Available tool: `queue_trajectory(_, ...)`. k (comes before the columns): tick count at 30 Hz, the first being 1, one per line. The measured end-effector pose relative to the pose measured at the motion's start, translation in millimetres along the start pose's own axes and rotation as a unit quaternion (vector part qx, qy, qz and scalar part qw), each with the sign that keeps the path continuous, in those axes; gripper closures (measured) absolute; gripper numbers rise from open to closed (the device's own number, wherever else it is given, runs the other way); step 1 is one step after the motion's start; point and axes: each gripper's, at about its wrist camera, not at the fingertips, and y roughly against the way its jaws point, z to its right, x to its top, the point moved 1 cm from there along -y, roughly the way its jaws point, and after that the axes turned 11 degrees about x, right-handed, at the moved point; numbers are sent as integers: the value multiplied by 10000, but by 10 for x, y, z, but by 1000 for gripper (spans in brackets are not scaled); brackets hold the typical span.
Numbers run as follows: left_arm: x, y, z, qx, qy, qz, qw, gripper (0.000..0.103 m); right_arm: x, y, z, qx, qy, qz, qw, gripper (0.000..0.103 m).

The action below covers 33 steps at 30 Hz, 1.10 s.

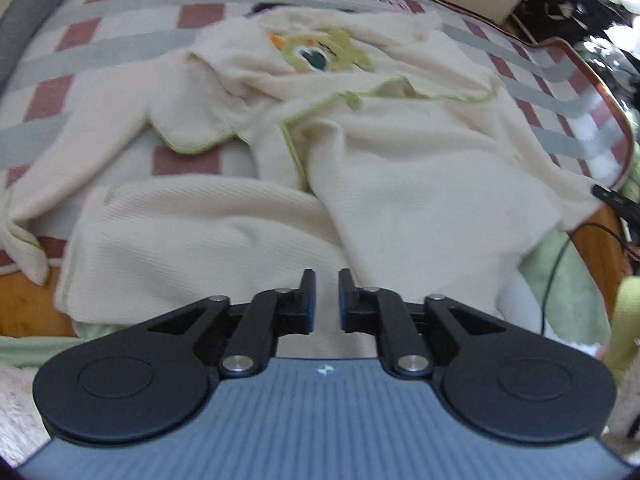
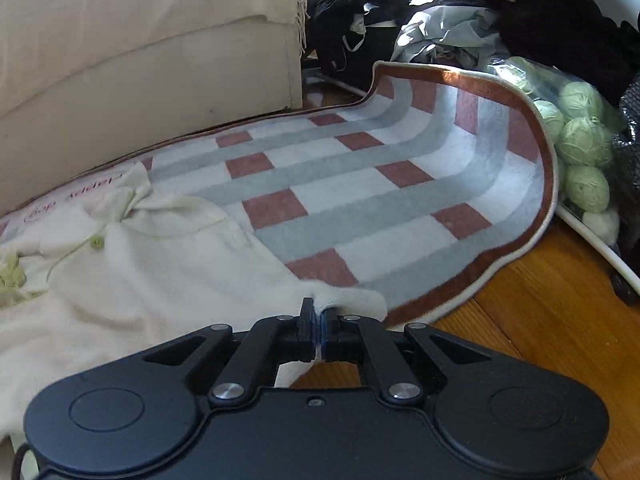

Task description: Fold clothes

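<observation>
Cream garment (image 1: 400, 168), a soft knit piece with pale green trim, lies spread across the checked rug (image 1: 132, 28), which serves as the landmark here. The left wrist view takes in nearly all of it: a green embroidered animal motif (image 1: 324, 54) toward the rug's far side, a sleeve (image 1: 80, 152) trailing toward the rug's left edge, and a ribbed lower panel (image 1: 192, 236) hanging over the rug's near edge onto the wooden floor (image 1: 24, 304). A dark cable (image 1: 560, 256) runs over a green cloth off the rug's right edge.

The right wrist view shows only the garment's edge, with a small green button (image 2: 96, 243), but much more of what surrounds the rug: a beige sofa (image 2: 140, 60) along the rug's far side, a heap of dark clothing (image 2: 460, 12) beyond its curled corner, and a clear bag of pale green yarn balls (image 2: 580, 144) against the rug's right border.

Left gripper (image 1: 327, 296) hovers above the ribbed panel, its jaws a narrow gap apart with nothing between them. Right gripper (image 2: 319, 322) has its jaws pressed together on a pinch of the garment's cream edge near the rug's near border, the cloth bunching at the fingertips.
</observation>
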Motion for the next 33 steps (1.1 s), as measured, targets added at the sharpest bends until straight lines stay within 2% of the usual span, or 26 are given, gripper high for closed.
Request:
queue_trajectory(1, 35, 6, -17, 30, 26, 43, 10000, 74, 37, 15, 8, -13, 1, 49, 10000, 99)
queue_trajectory(2, 67, 3, -15, -11, 64, 65, 10000, 61, 73, 30, 16, -25, 2, 97, 9999, 99)
queue_trajectory(3, 100, 0, -13, -53, 101, 87, 9999, 53, 98, 33, 22, -39, -21, 131, 9999, 99)
queue_trajectory(6, 83, -83, 114, -212, 104, -51, 9997, 52, 135, -6, 91, -59, -213, 188, 9996, 99)
queue_trajectory(11, 44, -272, 309, 277, -252, -284, 9989, 52, 9, -35, 173, -113, -353, 114, 9992, 99)
queue_trajectory(13, 34, -317, 363, 311, -377, -320, 9983, 41, -35, -67, 196, -99, -420, 54, 9991, 99)
queue_trajectory(14, 30, -359, 370, 259, -331, -327, 9986, 32, -43, -77, 185, -97, -423, 20, 9991, 99)
queue_trajectory(16, 20, -459, 355, 152, -152, -233, 9995, 31, -46, -84, 120, -87, -344, -54, 9994, 99)
queue_trajectory(17, 12, -522, 322, 233, -21, -78, 9997, 44, -40, -69, 47, -2, -228, -31, 9997, 99)
queue_trajectory(18, 5, -566, 304, 484, -25, -28, 9988, 85, -30, -48, -34, 123, -118, 45, 9998, 99)
queue_trajectory(19, -1, -609, 287, 734, -28, 21, 9973, 96, 4, -20, -111, 274, -47, 145, 9995, 99)
queue_trajectory(22, -30, -330, 273, 600, -76, 555, 9966, 97, 190, 122, -301, 757, 136, 529, 9956, 99)
queue_trajectory(24, -13, 27, 245, 422, -151, 962, 9944, 97, 389, 323, -369, 1104, 269, 895, 9895, 99)
queue_trajectory(26, 20, 390, 173, 156, -73, 1331, 9910, 98, 577, 574, -366, 1211, 291, 1287, 9838, 99)
queue_trajectory(28, 38, 805, 59, -145, 150, 1762, 9841, 103, 719, 825, -278, 1059, 180, 1605, 9812, 99)
queue_trajectory(31, 6, 1331, -86, -553, 314, 2216, 9731, 103, 769, 1090, -58, 627, -97, 1804, 9815, 100)
queue_trajectory(33, -58, 1397, -143, -709, 390, 2038, 9757, 103, 664, 1126, 59, 112, -25, 1668, 9859, 100)
